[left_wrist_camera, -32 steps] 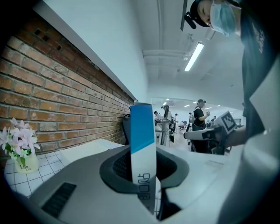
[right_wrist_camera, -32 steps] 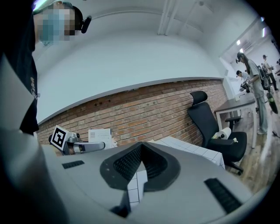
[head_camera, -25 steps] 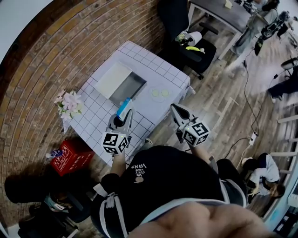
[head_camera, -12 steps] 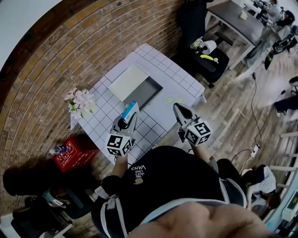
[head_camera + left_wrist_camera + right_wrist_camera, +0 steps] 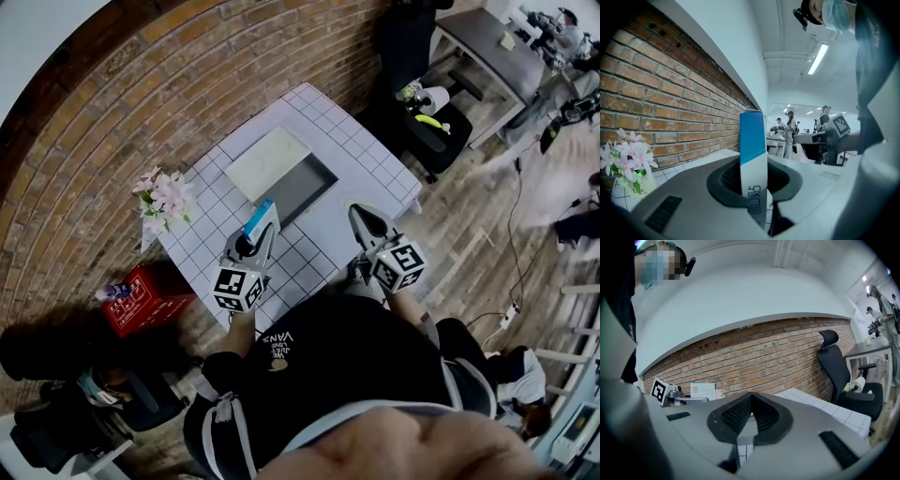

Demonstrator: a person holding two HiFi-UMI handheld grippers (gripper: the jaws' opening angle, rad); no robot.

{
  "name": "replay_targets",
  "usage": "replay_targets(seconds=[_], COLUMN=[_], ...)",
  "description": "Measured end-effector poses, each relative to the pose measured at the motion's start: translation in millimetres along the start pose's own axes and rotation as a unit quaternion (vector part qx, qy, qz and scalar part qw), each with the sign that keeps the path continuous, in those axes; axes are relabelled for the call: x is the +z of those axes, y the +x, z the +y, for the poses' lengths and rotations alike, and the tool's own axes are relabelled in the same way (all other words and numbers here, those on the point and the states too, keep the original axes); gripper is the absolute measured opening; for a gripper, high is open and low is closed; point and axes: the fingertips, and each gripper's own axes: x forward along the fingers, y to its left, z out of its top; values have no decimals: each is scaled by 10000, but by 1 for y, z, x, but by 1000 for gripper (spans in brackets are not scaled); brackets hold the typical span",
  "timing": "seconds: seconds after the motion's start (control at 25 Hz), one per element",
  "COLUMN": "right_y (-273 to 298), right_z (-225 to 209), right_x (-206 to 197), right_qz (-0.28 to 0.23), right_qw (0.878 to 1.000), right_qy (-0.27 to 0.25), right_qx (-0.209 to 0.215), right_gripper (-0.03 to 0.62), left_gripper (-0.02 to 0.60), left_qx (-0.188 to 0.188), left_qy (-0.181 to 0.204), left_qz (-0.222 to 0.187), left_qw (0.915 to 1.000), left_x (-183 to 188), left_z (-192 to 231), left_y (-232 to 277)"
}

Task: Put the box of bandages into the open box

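Observation:
The box of bandages (image 5: 259, 220), narrow and blue over white, stands upright between the jaws of my left gripper (image 5: 255, 234), which is shut on it above the near part of the table. In the left gripper view the box of bandages (image 5: 753, 154) rises straight out of the pads. The open box (image 5: 302, 187) lies just beyond it, its dark inside showing and its pale lid (image 5: 267, 161) folded back to the left. My right gripper (image 5: 363, 220) hovers over the table's near right side with its jaws shut and nothing in them; its pads (image 5: 740, 414) meet.
The table (image 5: 370, 164) carries a white checked cloth. A bunch of pink flowers (image 5: 164, 195) stands at its left corner. A red crate (image 5: 141, 298) sits on the floor to the left, a black office chair (image 5: 436, 127) at the far right, and a brick wall runs behind.
The head view has swung, so the table sits higher and further right in the picture. Both grippers keep their pose, and the left one still holds the box of bandages.

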Motion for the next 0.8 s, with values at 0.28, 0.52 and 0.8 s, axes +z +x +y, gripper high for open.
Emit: replay_targets(seconds=[0.28,0.52,0.8], right_y=[21,31,40], right_z=[-23,-43,-68], right_x=[7,12,15], right_qz=[212,389,492], right_qw=[9986,9950,9921], right_qy=[-38,-76,-102], right_qx=[488,914,1153], right_gripper=[-5,-6,-6], left_gripper=[78,78,78], left_qx=[550,949,1278], left_qy=[-12,52,359], left_qz=[23,103,358], left_qw=[9985,9954,9905], left_x=[4,2,-5], left_z=[6,1,3], left_y=[18,38,64])
